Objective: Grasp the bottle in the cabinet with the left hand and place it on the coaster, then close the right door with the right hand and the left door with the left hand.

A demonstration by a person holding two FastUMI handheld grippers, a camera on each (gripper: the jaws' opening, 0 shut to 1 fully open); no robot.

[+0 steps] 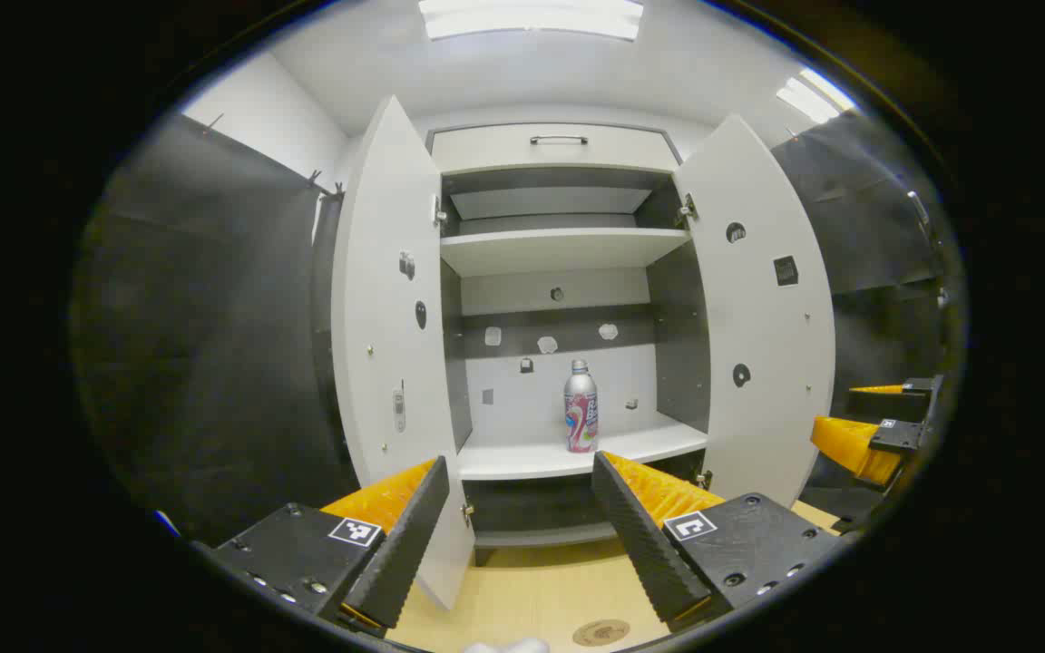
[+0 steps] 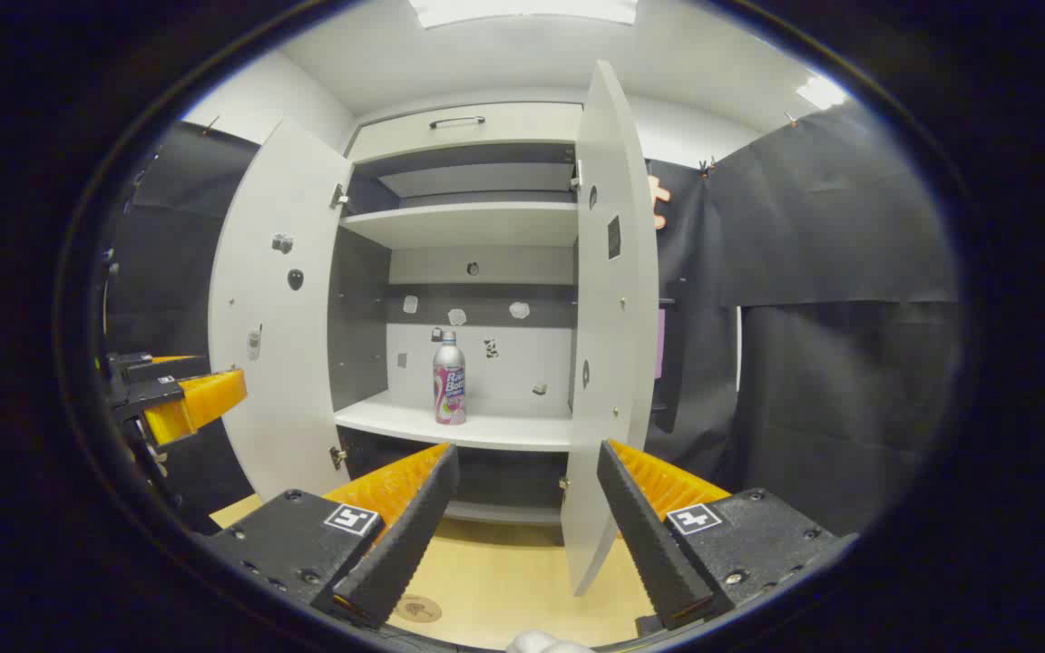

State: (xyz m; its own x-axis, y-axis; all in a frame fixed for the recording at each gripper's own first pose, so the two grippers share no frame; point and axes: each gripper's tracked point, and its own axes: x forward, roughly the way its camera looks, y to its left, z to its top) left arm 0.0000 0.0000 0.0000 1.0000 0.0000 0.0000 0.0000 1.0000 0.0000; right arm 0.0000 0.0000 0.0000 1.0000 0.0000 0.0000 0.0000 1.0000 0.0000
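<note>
Cabinet [image 1: 568,145] with both doors swung wide stands ahead on a pale wooden table [image 1: 532,589]. A silver and pink bottle [image 1: 581,405] stands upright on the lower shelf [image 1: 522,458], near the middle, touching nothing else. The left gripper [image 1: 518,531] hangs in front of the shelf, well short of the bottle, its two black fingers spread wide and holding nothing. The right gripper [image 2: 522,521] waits beside it, also spread wide and empty, near the edge of the right door [image 2: 609,317]. A round coaster [image 1: 601,632] lies on the table just below the left gripper. To grasp well, the left gripper should probably go straight in between the doors, level with the bottle's body, and close around its middle rather than the narrow neck, so it does not tip.
</note>
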